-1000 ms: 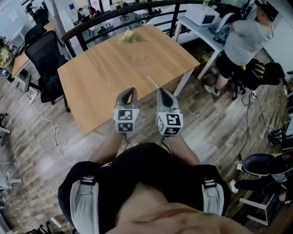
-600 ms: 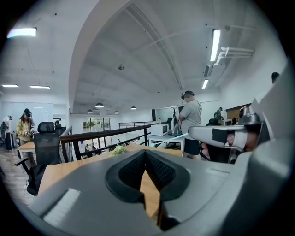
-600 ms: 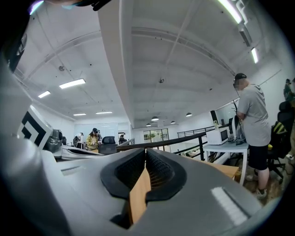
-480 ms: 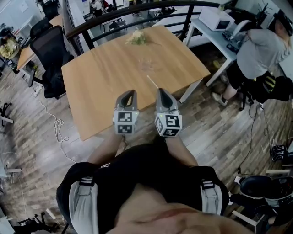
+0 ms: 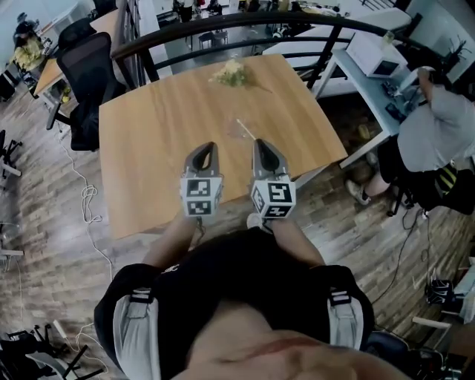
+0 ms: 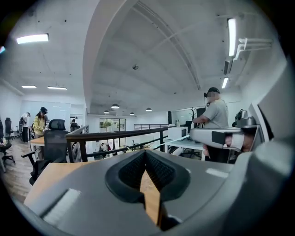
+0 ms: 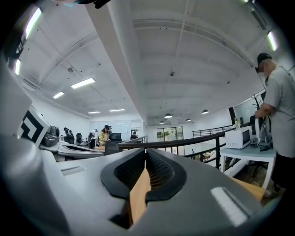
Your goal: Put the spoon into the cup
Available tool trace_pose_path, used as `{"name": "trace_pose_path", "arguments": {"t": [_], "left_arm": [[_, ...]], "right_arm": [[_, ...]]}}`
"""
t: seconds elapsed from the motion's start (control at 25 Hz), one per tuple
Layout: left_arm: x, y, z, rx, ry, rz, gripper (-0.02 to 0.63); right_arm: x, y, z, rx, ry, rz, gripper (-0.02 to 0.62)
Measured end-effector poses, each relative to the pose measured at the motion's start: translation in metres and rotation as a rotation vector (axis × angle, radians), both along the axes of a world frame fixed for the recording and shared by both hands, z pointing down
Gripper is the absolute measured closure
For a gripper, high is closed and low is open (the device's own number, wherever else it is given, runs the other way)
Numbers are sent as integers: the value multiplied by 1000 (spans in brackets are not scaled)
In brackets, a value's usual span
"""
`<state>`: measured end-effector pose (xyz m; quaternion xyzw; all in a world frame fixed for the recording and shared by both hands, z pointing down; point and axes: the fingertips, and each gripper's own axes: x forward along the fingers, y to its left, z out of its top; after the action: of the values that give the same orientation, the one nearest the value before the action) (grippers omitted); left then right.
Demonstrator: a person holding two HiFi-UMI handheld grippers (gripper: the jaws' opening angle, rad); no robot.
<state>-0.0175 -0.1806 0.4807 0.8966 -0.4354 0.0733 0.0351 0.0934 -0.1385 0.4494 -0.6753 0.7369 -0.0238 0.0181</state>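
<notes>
A thin white spoon (image 5: 246,129) sticks out forward and to the left from my right gripper (image 5: 258,142), which is shut on its handle. It hangs over the wooden table (image 5: 148,163). A faint clear cup (image 5: 236,133) stands near the table's middle, just beyond the spoon. My left gripper (image 5: 210,146) is beside the right one, shut and with nothing in it. In the left gripper view the jaws (image 6: 145,154) meet, with bare wood showing below them. In the right gripper view the jaws (image 7: 146,154) also meet, and the spoon cannot be made out there.
A yellow-green bunch of flowers (image 5: 231,72) lies at the table's far edge. A black railing (image 5: 245,22) runs behind the table. A black office chair (image 5: 89,67) stands at the far left. At the right, a person (image 5: 438,133) stands by a white desk (image 5: 356,70).
Both grippers have moved forward from the table's near edge to farther over the tabletop, and the spoon has travelled with the right one. The table now sits closer and lower in view.
</notes>
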Motion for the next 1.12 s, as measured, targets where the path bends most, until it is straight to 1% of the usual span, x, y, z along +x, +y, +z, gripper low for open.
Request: {"name": "trace_pose_path", "arguments": {"t": [0.2, 0.28, 0.6, 0.88, 1.12], "left_arm": [[41, -37, -2, 10, -12, -30, 594], [54, -51, 0, 7, -18, -47, 595], [88, -106, 1, -16, -32, -146, 594], [102, -137, -2, -25, -48, -244, 594], [101, -147, 5, -49, -44, -272, 594]], "right_arm": [[44, -45, 7, -26, -10, -23, 588], [59, -63, 10, -41, -21, -47, 588], [95, -128, 16, -69, -25, -158, 588], [121, -167, 24, -113, -22, -232, 588], [123, -187, 29, -130, -21, -257, 588]]}}
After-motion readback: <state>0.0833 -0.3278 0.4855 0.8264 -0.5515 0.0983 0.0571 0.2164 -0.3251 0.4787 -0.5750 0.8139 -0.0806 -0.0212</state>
